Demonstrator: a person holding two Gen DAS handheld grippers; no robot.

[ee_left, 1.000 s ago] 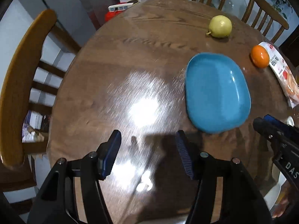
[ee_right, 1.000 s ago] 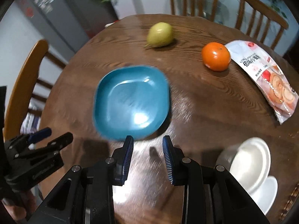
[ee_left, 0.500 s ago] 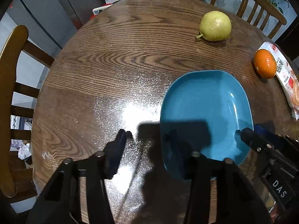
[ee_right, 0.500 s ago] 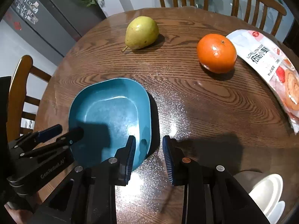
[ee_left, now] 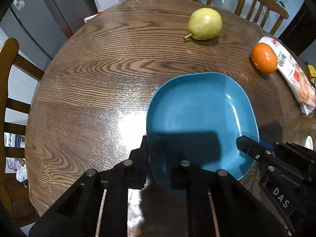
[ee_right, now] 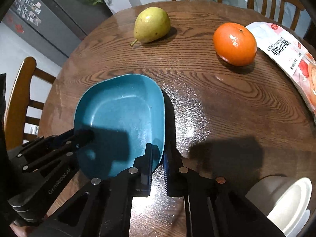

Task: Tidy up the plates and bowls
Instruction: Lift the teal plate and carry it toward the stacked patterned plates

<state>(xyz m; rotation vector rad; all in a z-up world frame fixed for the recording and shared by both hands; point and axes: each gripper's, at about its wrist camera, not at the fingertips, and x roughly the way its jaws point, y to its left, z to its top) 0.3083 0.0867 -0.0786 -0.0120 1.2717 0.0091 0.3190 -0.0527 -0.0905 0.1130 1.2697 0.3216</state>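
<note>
A blue square plate (ee_left: 199,106) lies on the round wooden table (ee_left: 98,83) and is tilted up at its near edge. My left gripper (ee_left: 158,158) straddles its near left rim, one finger outside and one inside. My right gripper (ee_right: 158,158) straddles its near right rim (ee_right: 161,138), and it shows from the side in the left wrist view (ee_left: 256,152). The plate also shows in the right wrist view (ee_right: 122,108). Both grippers look closed on the rim. A white bowl (ee_right: 284,195) sits at the near right, on a white plate.
A yellow pear (ee_left: 204,23), an orange (ee_left: 264,58) and a snack packet (ee_left: 294,77) lie on the far right of the table. Wooden chairs stand on the left (ee_left: 7,98) and behind (ee_left: 262,9).
Both grippers moved forward onto the blue plate's near rim and closed on it. The plate's near edge is now lifted off the table.
</note>
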